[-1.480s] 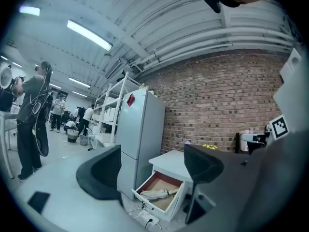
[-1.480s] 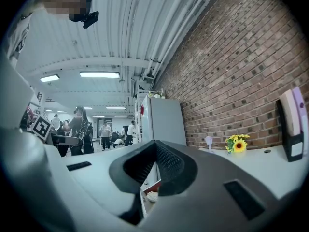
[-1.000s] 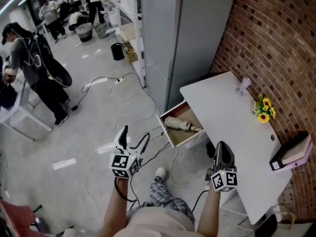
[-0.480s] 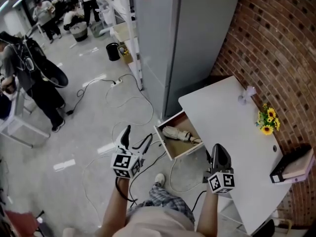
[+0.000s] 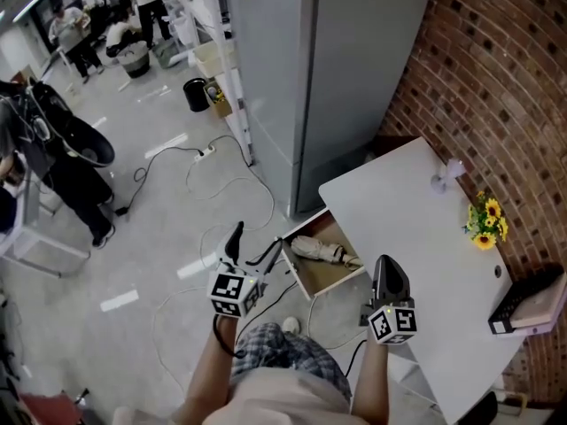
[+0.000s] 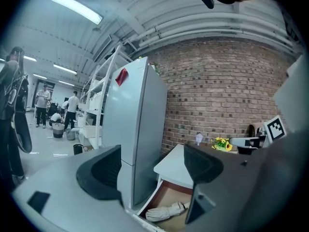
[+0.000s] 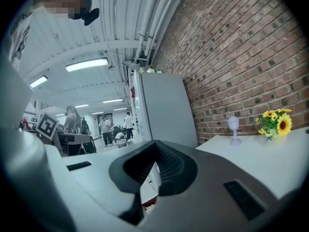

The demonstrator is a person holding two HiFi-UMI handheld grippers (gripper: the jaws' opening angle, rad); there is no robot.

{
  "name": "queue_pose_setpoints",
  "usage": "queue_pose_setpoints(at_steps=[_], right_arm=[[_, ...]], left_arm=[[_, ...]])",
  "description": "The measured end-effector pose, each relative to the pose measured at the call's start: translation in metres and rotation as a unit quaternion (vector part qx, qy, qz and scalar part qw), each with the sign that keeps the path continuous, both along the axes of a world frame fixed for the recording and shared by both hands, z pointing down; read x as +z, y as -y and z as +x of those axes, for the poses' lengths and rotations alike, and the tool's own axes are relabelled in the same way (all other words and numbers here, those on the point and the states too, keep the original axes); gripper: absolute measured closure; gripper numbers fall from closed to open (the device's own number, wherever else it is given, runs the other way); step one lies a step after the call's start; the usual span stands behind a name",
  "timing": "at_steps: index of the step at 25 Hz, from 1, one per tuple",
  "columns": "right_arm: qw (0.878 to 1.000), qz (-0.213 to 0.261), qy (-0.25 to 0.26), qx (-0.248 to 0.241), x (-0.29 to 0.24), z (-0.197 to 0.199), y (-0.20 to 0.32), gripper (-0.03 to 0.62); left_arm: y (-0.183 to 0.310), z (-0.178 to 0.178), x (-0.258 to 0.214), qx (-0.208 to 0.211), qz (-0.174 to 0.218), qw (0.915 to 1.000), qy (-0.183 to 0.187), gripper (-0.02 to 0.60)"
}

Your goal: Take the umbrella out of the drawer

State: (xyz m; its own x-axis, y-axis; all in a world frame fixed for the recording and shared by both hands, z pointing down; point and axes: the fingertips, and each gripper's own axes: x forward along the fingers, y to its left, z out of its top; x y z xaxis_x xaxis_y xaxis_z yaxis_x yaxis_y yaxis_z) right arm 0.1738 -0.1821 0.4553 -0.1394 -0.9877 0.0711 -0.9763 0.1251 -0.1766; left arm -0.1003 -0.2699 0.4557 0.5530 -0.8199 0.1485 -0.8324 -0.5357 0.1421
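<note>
A folded beige umbrella [image 5: 321, 251] lies in the open wooden drawer [image 5: 330, 275] under the white desk [image 5: 416, 228]. My left gripper [image 5: 255, 244] hangs open just left of the drawer's front, with nothing between its fingers. In the left gripper view the umbrella [image 6: 166, 210] shows low between the spread jaws of the left gripper [image 6: 152, 170], inside the drawer [image 6: 170, 195]. My right gripper [image 5: 390, 277] is shut and empty, held at the desk's near edge, right of the drawer. The right gripper view shows the right gripper [image 7: 154, 170] with its jaws pressed together.
A tall grey cabinet [image 5: 323, 78] stands right behind the drawer. On the desk are a yellow flower bunch [image 5: 485, 221], a small pale figurine [image 5: 446, 175] and a book stack [image 5: 532, 297]. Cables [image 5: 221, 171] trail over the floor. People [image 5: 53, 158] stand at far left.
My left gripper has moved right and forward, closer to the drawer's front. The right gripper has kept roughly its place. The umbrella has not moved.
</note>
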Motion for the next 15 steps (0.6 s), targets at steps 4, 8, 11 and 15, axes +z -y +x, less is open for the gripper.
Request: queue_pose_setpoints(at_steps=[4,8,11,15], right_arm=[[1.000,-0.010,0.008,0.007,0.008,-0.002,0.015,0.576],[0.999,-0.030,0.022,0.019,0.024,-0.003,0.028,0.576],[0.998,-0.051,0.028,0.028,0.045,-0.004,0.035,0.576],[0.995,-0.086,0.034,0.033,0.083,-0.014,0.048,0.576]], left_arm=[[0.022,0.016,0.006,0.023,-0.008,0.9997,0.006,0.192],[0.044,0.034,0.023,0.043,-0.035,0.9984,0.012,0.192],[0.055,0.054,0.043,0.068,-0.048,0.9963,0.023,0.192],[0.067,0.079,0.081,0.097,-0.075,0.9919,0.033,0.192]])
